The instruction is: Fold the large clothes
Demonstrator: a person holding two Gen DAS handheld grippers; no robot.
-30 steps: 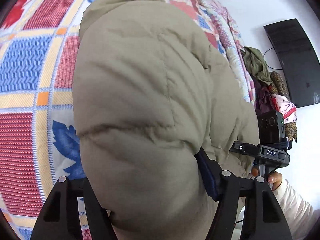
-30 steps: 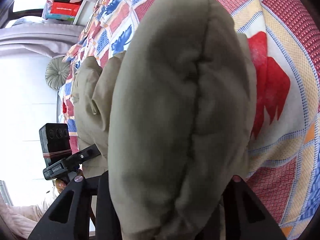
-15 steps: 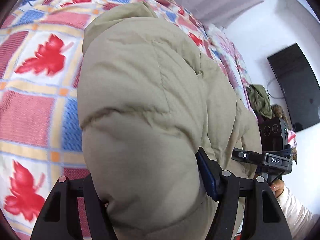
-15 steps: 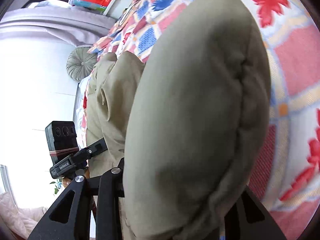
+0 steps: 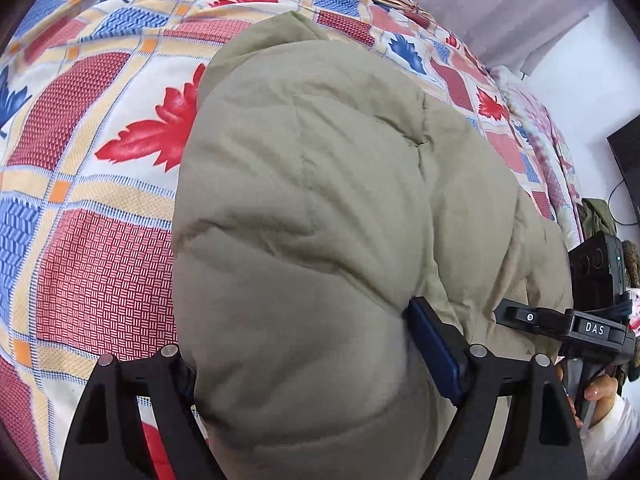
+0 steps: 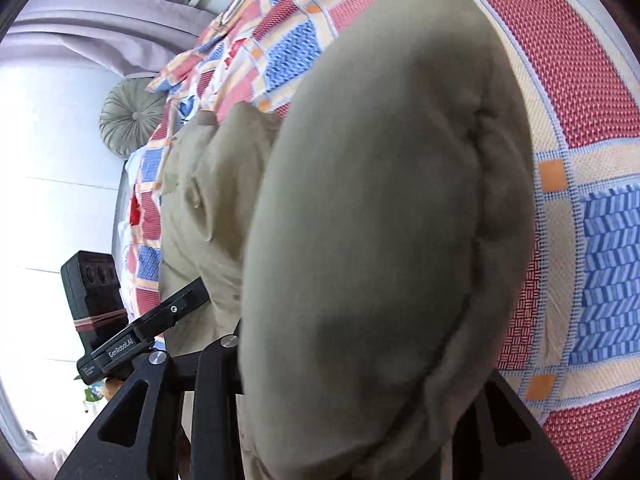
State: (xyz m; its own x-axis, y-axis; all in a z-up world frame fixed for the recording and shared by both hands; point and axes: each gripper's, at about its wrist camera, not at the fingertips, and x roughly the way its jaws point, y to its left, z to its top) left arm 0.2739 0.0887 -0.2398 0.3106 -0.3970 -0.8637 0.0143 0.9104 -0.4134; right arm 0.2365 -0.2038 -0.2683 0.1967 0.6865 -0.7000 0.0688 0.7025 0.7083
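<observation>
Jacket, a puffy olive one, fills both my views, bunched above the patterned bedspread. My left gripper pinches a thick fold of it, and my right gripper clamps another padded roll. I judge I am mid-fold, carrying one edge toward the far side of the bed. Next I need both ends brought over level and lowered onto the rest of the jacket before I let go, or the stuffing may spring the fold open.

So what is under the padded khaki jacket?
Around the jacket shows the patchwork bedspread, so it continues beneath. Whether anything else lies under the jacket cannot be seen.
</observation>
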